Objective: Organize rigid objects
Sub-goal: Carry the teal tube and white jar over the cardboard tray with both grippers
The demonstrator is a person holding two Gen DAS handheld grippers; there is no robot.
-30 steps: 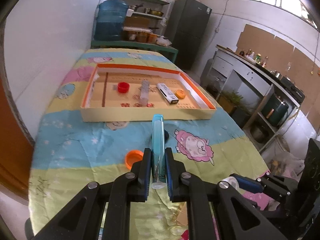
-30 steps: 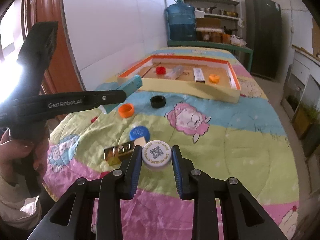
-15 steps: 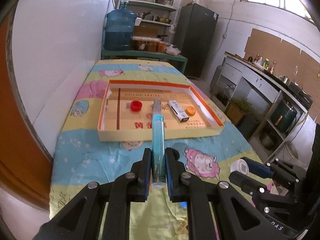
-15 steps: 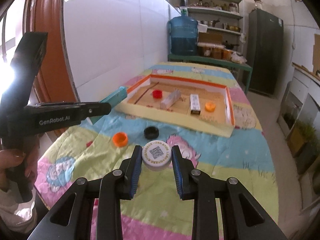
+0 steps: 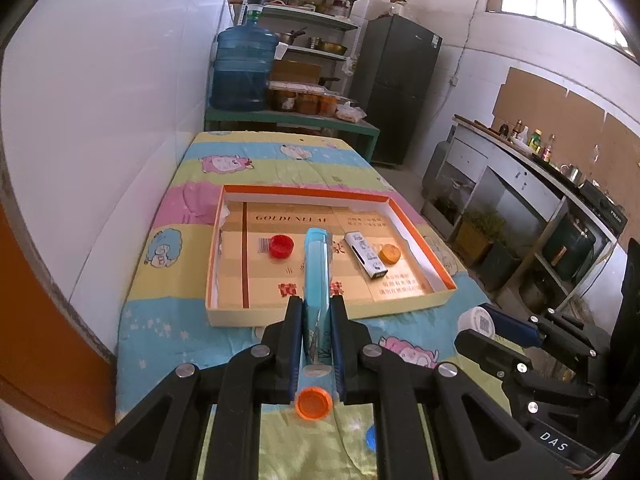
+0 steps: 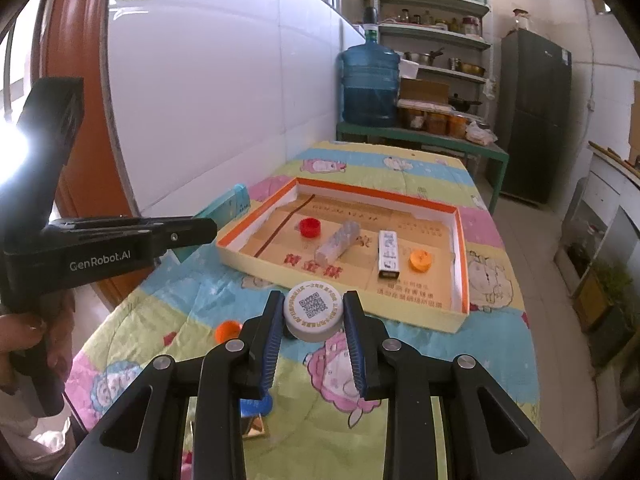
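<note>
Presently the left hand-held gripper (image 5: 316, 334) is clamped on a blue tube (image 5: 316, 276), held lengthwise between its fingers and pointing forward, above the near wall of the tray (image 5: 332, 312). From the right wrist view the same tube (image 6: 228, 204) pokes out just left of the tray (image 6: 460, 264), clear of the desk (image 6: 440, 360). The right hand-held gripper (image 6: 314, 320) is closed on a white cap (image 6: 313, 310) with a QR code on its face, held in the air just short of the tray's near wall; in the left wrist view this cap (image 5: 476, 320) sits to the right of the tray's near right corner.

Inside the tray lie a red cap (image 6: 309, 227) toward the left, a clear bottle (image 6: 340, 242) on its side near the middle, a small white box (image 6: 389, 254) right of that, and an orange cap (image 6: 420, 260) nearest the right wall; none of them touch.

Outside the tray, on the cartoon-print cloth of the desk, a second orange cap (image 5: 314, 402) lies near the tray's front left corner, under the left fingers in that view. A blue cap (image 6: 256, 406) and a gold block (image 6: 254, 426) lie closer in, partly hidden by the right gripper's frame.
</note>
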